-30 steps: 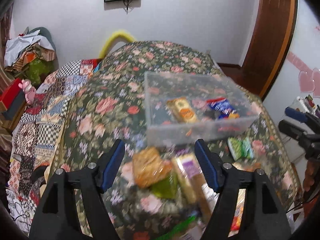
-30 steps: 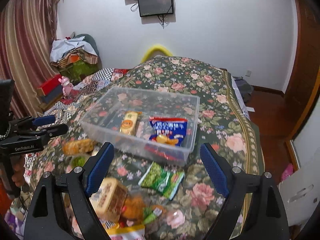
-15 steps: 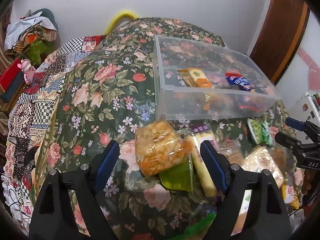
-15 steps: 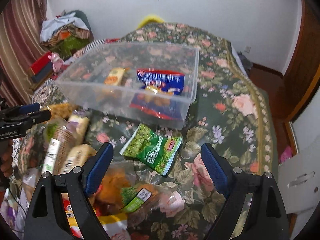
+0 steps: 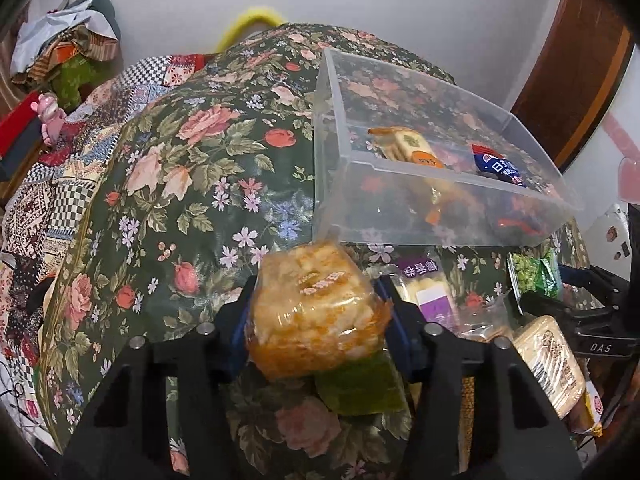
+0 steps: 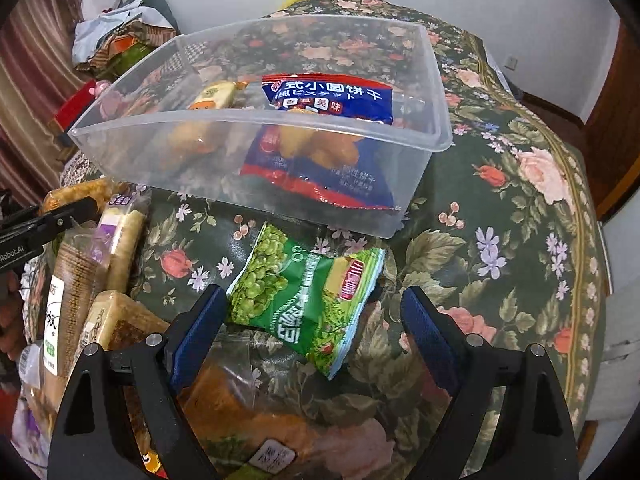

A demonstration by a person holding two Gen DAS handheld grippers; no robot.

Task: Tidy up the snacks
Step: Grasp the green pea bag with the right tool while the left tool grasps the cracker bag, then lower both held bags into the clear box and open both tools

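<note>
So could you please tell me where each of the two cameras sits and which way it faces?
Left wrist: on the left tool, looking down along its closing fingers at the orange snack pack between them; the right tool shows at the right edge.
Right wrist: on the right tool, open, looking down at the green pea packet; the left tool shows at the left edge.
Both show the clear bin.
</note>
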